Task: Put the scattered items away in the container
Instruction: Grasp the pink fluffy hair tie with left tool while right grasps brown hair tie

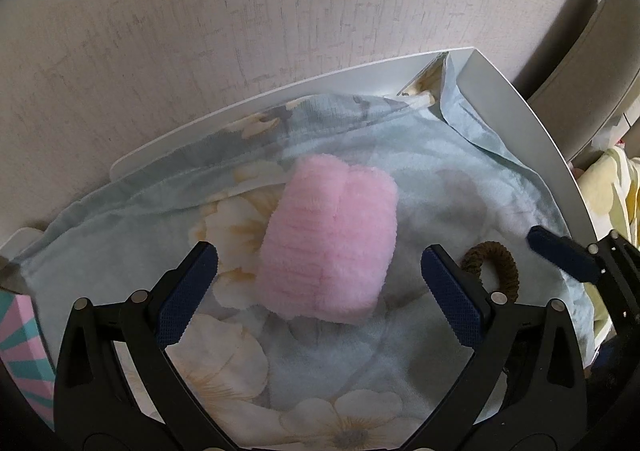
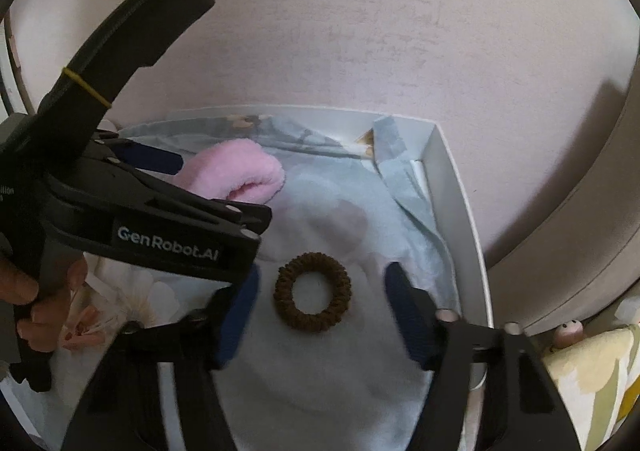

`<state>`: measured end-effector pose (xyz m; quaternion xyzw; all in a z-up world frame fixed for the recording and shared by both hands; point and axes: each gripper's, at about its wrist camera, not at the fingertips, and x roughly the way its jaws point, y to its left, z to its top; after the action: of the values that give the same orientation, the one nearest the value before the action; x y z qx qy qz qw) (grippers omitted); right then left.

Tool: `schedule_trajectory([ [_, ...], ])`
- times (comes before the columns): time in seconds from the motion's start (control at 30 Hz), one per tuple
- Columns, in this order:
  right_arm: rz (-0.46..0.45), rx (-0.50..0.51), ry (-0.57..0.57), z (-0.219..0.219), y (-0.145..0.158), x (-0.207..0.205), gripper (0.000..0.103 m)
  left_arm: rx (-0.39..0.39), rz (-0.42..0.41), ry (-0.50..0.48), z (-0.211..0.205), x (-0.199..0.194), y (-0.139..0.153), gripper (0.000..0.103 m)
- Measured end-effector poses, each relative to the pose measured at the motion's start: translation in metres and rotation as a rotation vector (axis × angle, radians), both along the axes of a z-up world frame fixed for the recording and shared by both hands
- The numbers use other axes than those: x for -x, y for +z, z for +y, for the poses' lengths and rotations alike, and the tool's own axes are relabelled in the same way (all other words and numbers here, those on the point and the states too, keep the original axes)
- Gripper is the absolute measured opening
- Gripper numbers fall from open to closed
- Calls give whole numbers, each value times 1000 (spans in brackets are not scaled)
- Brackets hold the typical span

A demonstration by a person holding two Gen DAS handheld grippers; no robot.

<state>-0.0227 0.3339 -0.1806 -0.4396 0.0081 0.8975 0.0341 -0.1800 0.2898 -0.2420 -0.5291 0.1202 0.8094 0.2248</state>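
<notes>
the white container point(image 2: 460, 187), lined with a pale blue flowered cloth point(image 1: 440, 179), already held the pink fluffy roll point(image 1: 328, 243) and the brown hair tie point(image 2: 313, 293), the two lying near each other on the cloth but apart. the left hand-held gripper point(image 1: 320, 287) was spread wide on both sides of the pink roll, nothing being clamped. the right hand-held gripper point(image 2: 320, 305) was also held apart, with the hair tie between its fingers and untouched. it was judged that both items had been released, so each gripper should be lifted straight up with the jaws kept wide, so that the cloth is not caught or the light hair tie dragged out.
</notes>
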Motion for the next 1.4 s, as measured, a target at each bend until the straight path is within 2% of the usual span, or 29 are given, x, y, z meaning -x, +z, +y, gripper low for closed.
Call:
schedule_trajectory([
  [0.07, -10, 10, 4, 0, -3, 0, 47, 2, 5, 0, -1, -1, 0, 102],
  [0.13, -16, 25, 4, 1, -5, -1, 45, 4, 9, 0, -2, -1, 0, 102],
  [0.43, -24, 46, 0, 4, -5, -9, 45, 4, 8, 4, -6, 2, -2, 100],
  [0.47, -27, 49, 2, 5, -6, -10, 45, 5, 8, 1, -6, 2, -2, 94],
  [0.5, -31, 52, 7, 5, -6, -10, 43, 8, 8, -2, -6, 2, -3, 79],
  [0.53, -34, 52, 9, 8, -8, -11, 32, 15, 4, -9, -6, 2, -4, 71],
  [0.57, -33, 43, 8, 8, -8, -12, 27, 22, 18, -14, -5, 0, -3, 66],
  [0.6, -32, 46, 14, 8, -7, -13, 24, 22, 26, -21, -5, -1, -2, 51],
  [0.63, -34, 50, 17, 8, -7, -13, 17, 13, 26, -30, -6, -2, 0, 48],
  [0.7, -28, 58, 16, 10, -5, -15, 16, 23, 37, -38, -6, -3, 1, 45],
  [1.17, -4, 86, -14, 20, 7, -33, 15, -7, 49, -34, -20, 2, 13, 42],
  [1.4, 15, 90, -37, 23, 19, -41, 15, -35, 52, -28, -30, -1, 27, 41],
])
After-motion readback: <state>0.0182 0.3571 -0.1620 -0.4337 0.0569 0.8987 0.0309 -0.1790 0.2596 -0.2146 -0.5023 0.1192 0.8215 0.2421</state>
